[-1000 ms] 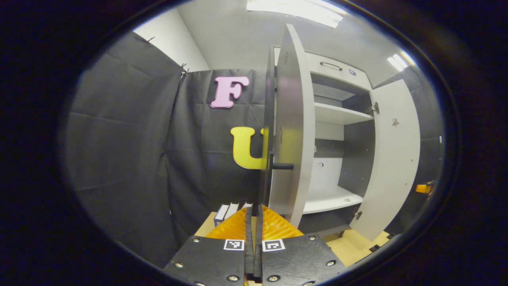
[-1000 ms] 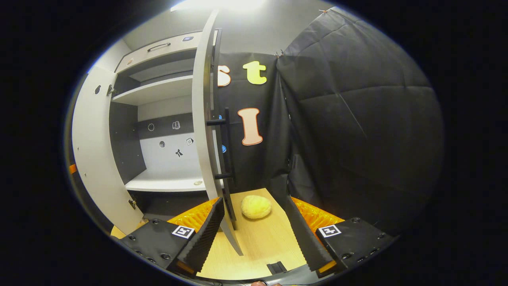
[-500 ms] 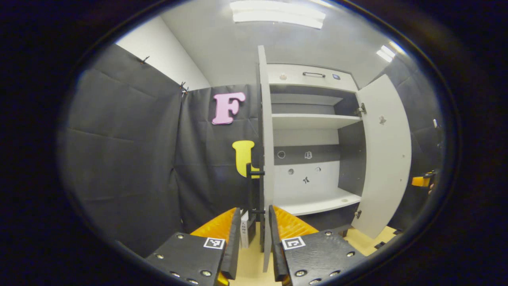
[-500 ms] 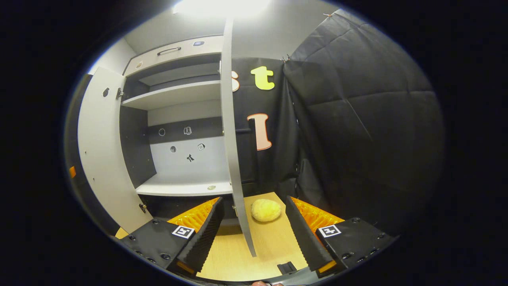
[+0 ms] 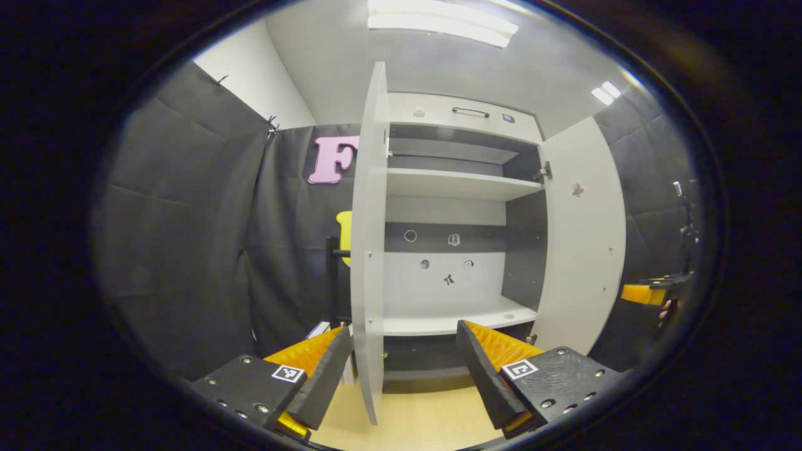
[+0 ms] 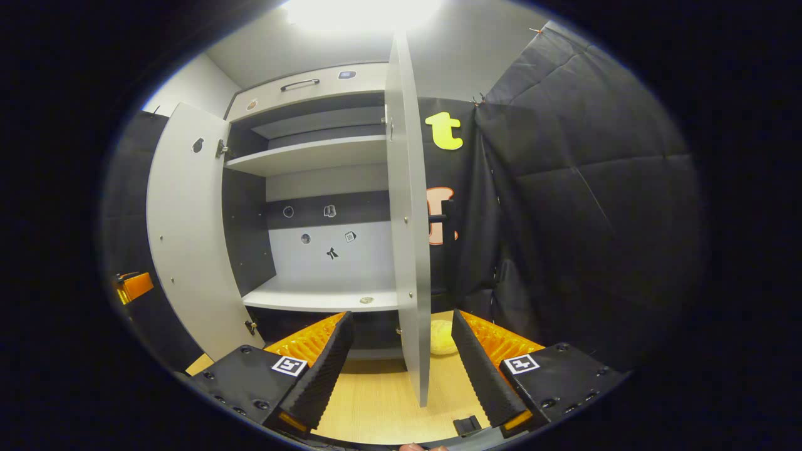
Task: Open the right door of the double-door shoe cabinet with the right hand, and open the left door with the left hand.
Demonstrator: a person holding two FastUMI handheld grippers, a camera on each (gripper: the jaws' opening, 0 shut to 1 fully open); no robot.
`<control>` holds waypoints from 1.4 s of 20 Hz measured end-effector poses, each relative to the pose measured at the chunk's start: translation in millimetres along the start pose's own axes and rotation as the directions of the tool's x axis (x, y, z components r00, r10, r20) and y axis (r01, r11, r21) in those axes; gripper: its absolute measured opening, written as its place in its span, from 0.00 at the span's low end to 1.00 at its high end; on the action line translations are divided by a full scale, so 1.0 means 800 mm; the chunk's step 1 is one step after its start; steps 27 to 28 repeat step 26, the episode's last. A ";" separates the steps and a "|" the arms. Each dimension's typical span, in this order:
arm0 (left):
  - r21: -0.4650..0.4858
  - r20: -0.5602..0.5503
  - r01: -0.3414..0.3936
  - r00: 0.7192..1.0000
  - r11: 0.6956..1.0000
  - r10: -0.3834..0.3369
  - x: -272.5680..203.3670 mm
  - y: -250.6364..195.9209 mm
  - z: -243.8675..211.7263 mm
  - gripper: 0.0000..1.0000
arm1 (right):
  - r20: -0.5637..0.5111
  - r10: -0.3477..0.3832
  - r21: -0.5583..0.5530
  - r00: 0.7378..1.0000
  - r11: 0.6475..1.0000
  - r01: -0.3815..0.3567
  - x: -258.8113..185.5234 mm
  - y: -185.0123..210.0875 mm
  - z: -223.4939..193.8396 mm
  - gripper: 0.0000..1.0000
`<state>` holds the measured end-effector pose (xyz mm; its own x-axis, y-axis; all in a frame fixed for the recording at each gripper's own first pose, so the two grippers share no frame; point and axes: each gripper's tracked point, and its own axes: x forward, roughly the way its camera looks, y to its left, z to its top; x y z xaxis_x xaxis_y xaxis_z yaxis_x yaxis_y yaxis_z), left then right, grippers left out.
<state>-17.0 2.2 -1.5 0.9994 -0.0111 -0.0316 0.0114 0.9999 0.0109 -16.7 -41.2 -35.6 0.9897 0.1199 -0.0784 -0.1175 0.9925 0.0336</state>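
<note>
The left gripper (image 5: 401, 376) is spread wide and grasps nothing; the left door (image 5: 368, 250) stands edge-on between its fingers, touching neither. The right gripper (image 6: 401, 369) is likewise released, with the right door (image 6: 410, 238) edge-on between its fingers. Both doors of the shoe cabinet (image 5: 460, 119) are swung out, baring two white shelves (image 5: 457, 185). A yellow round object (image 6: 442, 337) lies on the wooden floor (image 6: 376, 407) behind the right door. Small stickers (image 6: 330, 211) on the back panel are too small to read. Black cloth (image 6: 583, 219) hangs close alongside.
</note>
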 end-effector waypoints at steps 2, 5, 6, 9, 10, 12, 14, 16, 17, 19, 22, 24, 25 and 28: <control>-0.008 0.005 0.004 1.000 1.000 -0.004 0.006 -0.003 0.006 1.00 | 0.007 0.010 0.015 1.000 1.000 -0.010 0.001 0.004 0.006 0.98; 0.002 0.008 -0.002 1.000 1.000 0.002 0.013 0.001 0.013 1.00 | 0.024 0.000 0.025 1.000 1.000 0.000 0.001 -0.004 0.013 0.98; 0.008 0.013 -0.005 1.000 1.000 0.005 0.014 0.002 0.013 0.98 | 0.029 -0.006 0.023 1.000 1.000 0.005 -0.001 -0.008 0.015 0.98; 0.009 0.011 -0.009 1.000 1.000 0.009 0.020 0.006 0.007 0.98 | 0.037 -0.032 0.015 0.999 0.999 0.031 -0.002 -0.022 0.016 0.98; 0.006 0.002 -0.009 1.000 1.000 0.009 0.022 0.007 0.002 0.98 | 0.035 -0.040 0.014 0.999 0.999 0.040 -0.004 -0.026 0.015 0.98; 0.002 -0.012 -0.008 1.000 1.000 0.008 0.025 0.008 -0.004 1.00 | 0.032 -0.053 0.017 0.998 0.998 0.052 -0.007 -0.032 0.012 0.98; 0.007 -0.017 -0.004 1.000 1.000 0.004 0.025 0.007 -0.008 1.00 | 0.032 -0.066 0.020 0.997 0.998 0.066 -0.008 -0.038 0.008 0.98; 0.016 -0.023 -0.006 1.000 1.000 0.006 0.027 0.010 -0.013 1.00 | 0.035 -0.070 0.022 0.997 0.997 0.069 -0.006 -0.038 0.007 0.98; 0.018 -0.024 -0.011 1.000 1.000 0.012 0.027 0.012 -0.013 1.00 | 0.038 -0.069 0.022 0.997 0.997 0.068 -0.004 -0.036 0.007 0.98; 0.012 -0.020 -0.017 1.000 1.000 0.017 0.027 0.013 -0.013 0.98 | 0.049 -0.063 0.021 0.997 0.998 0.062 -0.001 -0.033 0.011 0.98; 0.010 -0.013 -0.034 0.999 0.999 0.035 0.024 0.019 -0.011 1.00 | 0.066 -0.052 0.014 0.996 0.999 0.051 0.004 -0.029 0.015 0.98; 0.017 -0.014 -0.052 0.999 0.999 0.052 0.022 0.022 -0.011 1.00 | 0.069 -0.040 0.012 0.997 0.999 0.040 0.011 -0.025 0.017 0.98; 0.018 -0.014 -0.061 0.998 0.998 0.061 0.022 0.024 -0.011 1.00 | 0.069 -0.035 0.011 0.997 0.999 0.034 0.014 -0.024 0.017 0.98; 0.016 -0.013 -0.066 0.998 0.998 0.067 0.023 0.024 -0.012 1.00 | 0.070 -0.030 0.009 0.997 1.000 0.029 0.016 -0.025 0.018 0.98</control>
